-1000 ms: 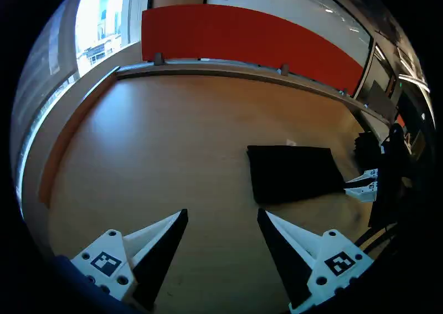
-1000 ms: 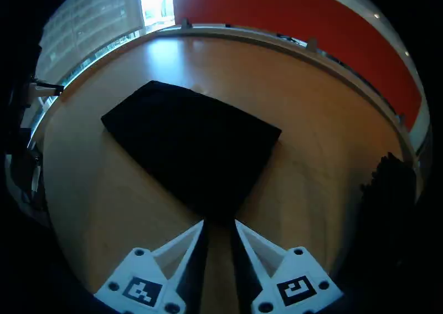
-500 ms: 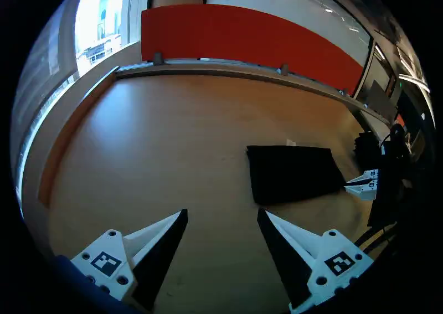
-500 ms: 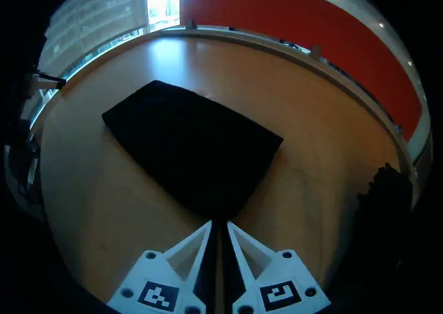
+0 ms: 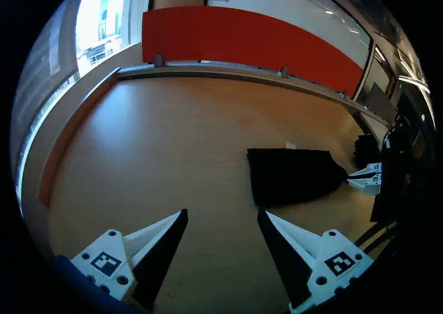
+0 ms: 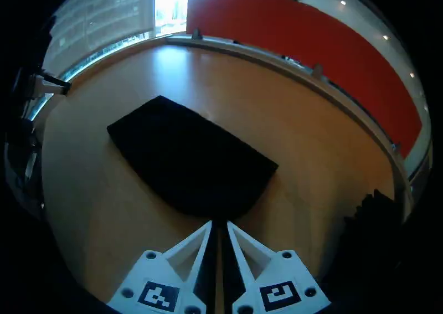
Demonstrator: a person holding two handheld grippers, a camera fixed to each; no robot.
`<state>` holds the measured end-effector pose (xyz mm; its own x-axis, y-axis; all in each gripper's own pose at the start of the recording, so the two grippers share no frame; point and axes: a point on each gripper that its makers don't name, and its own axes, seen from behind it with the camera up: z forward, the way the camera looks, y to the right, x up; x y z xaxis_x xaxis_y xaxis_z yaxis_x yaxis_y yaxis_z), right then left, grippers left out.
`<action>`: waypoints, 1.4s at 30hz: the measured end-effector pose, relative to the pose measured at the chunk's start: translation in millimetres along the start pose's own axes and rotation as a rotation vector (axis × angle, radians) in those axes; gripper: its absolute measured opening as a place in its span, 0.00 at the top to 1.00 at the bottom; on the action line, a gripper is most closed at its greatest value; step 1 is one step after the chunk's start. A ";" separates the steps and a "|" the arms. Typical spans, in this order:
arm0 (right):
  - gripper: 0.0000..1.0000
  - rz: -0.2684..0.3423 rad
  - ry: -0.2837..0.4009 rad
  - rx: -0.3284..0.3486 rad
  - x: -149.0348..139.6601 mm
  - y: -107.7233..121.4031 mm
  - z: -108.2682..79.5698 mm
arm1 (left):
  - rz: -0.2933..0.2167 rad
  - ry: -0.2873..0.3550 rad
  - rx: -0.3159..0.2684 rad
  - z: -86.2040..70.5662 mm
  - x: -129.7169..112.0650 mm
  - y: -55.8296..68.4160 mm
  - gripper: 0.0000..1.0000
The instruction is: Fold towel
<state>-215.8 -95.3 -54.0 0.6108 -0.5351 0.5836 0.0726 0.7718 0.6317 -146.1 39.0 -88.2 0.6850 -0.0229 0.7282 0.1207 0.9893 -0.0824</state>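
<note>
Since a second ago my right hand-held gripper (image 6: pixel 220 225) is closing fully, and it is now pinching the near corner of the black towel (image 6: pixel 188 159). In the left gripper view that corner is drawing out to a point toward the fingers. Otherwise the towel is lying flat on the wooden bench (image 5: pixel 166 137), on its right side. My left hand-held gripper (image 5: pixel 221 214) is hovering with its jaws spread wide, holding nothing, well apart from the towel. Along the bench's far edge a red panel (image 5: pixel 249 37) is standing.
</note>
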 end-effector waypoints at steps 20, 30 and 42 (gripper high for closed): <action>0.96 -0.131 0.140 0.009 107.7 -12.6 -6.8 | -0.014 0.023 0.000 -9.3 1.4 -4.2 0.07; 0.96 -0.153 0.159 0.028 125.3 -25.8 -4.1 | -0.024 0.030 0.002 -13.7 0.9 -7.1 0.07; 0.96 -0.236 0.191 0.109 166.9 -73.8 13.2 | -0.046 0.048 0.020 -24.2 -0.5 -16.8 0.07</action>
<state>-129.6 -246.1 3.4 0.7247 -0.6128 0.3152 0.1512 0.5876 0.7949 -131.0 18.9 -103.6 0.7129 -0.0750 0.6973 0.1387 0.9897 -0.0353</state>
